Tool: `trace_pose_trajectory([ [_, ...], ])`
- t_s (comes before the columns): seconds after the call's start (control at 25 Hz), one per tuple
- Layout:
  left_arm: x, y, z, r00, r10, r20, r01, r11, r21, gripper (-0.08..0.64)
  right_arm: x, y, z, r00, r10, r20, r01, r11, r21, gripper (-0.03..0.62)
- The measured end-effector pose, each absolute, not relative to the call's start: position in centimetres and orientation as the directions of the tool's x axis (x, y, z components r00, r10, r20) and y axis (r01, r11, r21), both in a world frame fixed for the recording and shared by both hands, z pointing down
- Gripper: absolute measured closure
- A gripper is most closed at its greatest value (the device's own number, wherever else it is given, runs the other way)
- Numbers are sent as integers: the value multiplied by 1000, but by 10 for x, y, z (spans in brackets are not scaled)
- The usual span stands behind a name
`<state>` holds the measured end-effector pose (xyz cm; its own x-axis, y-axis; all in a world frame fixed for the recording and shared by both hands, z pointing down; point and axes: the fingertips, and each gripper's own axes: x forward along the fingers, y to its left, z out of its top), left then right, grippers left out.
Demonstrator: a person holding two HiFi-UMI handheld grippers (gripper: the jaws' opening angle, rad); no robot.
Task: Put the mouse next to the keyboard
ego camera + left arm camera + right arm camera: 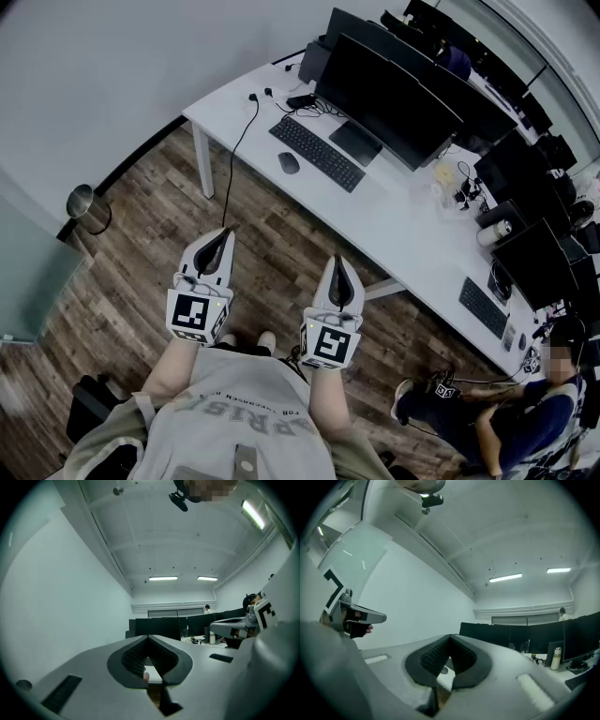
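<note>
In the head view, you hold the left gripper (227, 232) and the right gripper (337, 260) over the wood floor (272, 234), well away from the white desk (403, 220). The mouse (289, 162) lies on that desk, near the keyboard (317, 153) but not touching it.

In the left gripper view, your left gripper (149, 637) has its jaws pressed together with nothing in them.

In the right gripper view, your right gripper (450, 637) is closed and empty too.
</note>
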<state>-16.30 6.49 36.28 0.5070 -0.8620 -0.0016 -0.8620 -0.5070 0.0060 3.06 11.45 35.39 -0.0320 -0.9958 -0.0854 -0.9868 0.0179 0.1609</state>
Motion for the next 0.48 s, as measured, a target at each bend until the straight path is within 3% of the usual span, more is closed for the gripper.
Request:
trace_pose_trajectory([
  [0.48, -157, 65, 365, 500, -866, 1, -866, -500, 5, 552, 34, 115, 353, -49, -994, -93, -985, 33, 170, 594],
])
